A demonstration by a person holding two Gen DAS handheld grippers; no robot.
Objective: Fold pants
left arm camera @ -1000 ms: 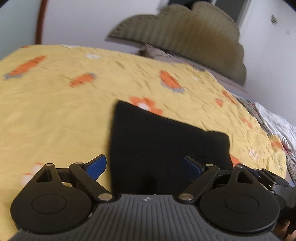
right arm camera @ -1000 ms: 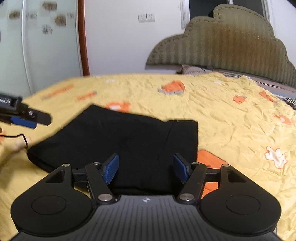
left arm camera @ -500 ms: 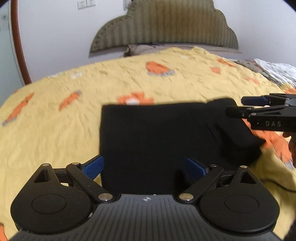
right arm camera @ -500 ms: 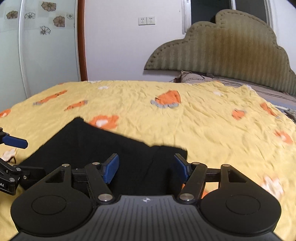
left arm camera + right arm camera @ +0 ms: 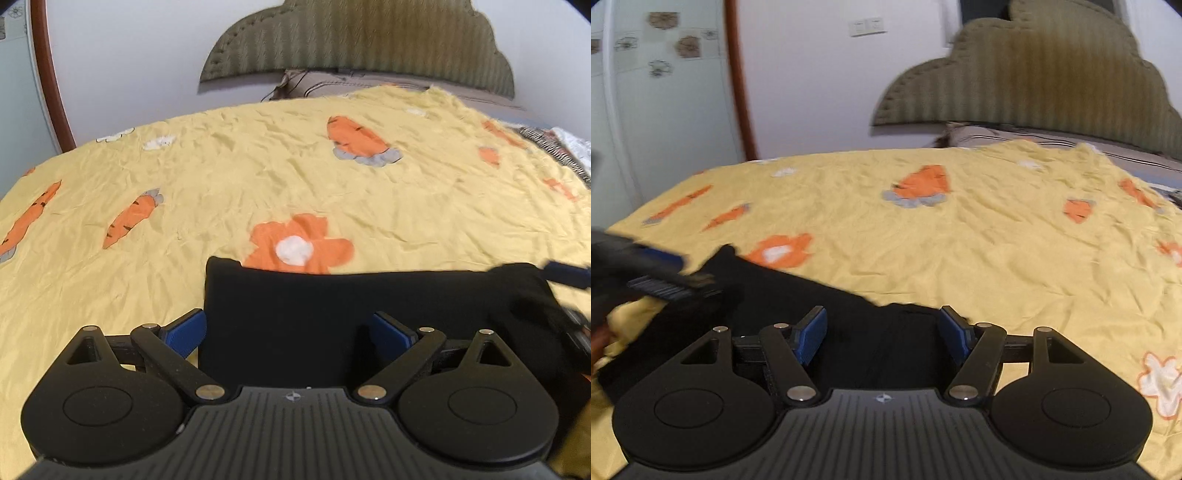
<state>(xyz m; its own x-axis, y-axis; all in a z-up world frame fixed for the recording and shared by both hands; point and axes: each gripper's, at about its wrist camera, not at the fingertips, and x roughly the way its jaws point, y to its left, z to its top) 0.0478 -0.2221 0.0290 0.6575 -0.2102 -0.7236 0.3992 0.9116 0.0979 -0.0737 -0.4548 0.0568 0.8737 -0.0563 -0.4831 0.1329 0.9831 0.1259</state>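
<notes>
Lying limp on the bed [image 5: 221, 177], the soft, light pants [image 5: 332, 306] want pinching at a near corner — left gripper [image 5: 291, 328] and right gripper [image 5: 882, 336] both hang spread, holding nothing.

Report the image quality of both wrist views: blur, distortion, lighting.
Left wrist view: fisheye bends the yellow bedspread into a dome; the black pants show no fabric detail; the right gripper at the frame edge is smeared by motion. Right wrist view: the headboard and wall are slightly soft, the left gripper is heavily blurred; lighting is even indoor, no glare.
</notes>
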